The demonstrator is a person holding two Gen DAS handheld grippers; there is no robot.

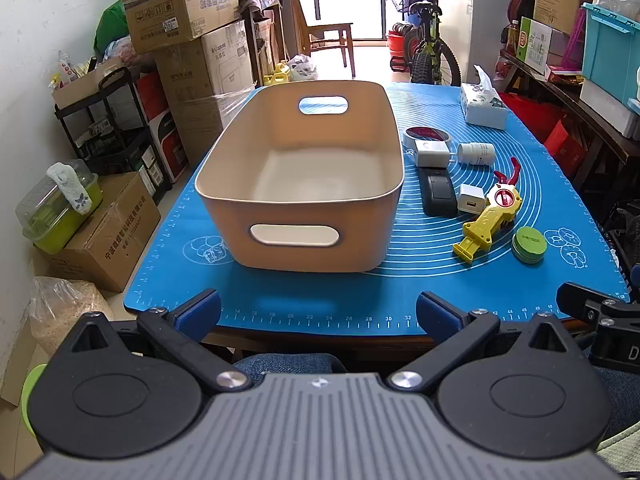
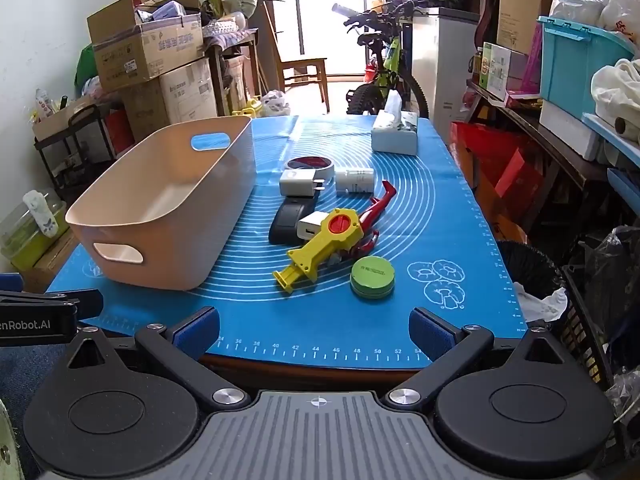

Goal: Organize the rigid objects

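Both my claws, left claw (image 1: pixel 318 312) and right claw (image 2: pixel 314 330), hang wide and empty at the worktop's near edge. The bin (image 1: pixel 304 178) is bare, so sorting hasn't begun. I'd reach for the green tin (image 2: pixel 372 277) first, as it lies nearest.

Got both tools tipped down at a slant right now, and nothing's between the fingers on either one. My left gripper (image 1: pixel 318 312) has its jaws spread about as wide as they go, blue pads (image 1: pixel 202 308) facing each other across the gap, and my right gripper (image 2: pixel 314 326) is the same deal, wide open with its blue pads (image 2: pixel 430 330) bare. From each wrist view I can see the edge of the other tool just beside it, so they're hanging side by side, level with each other.
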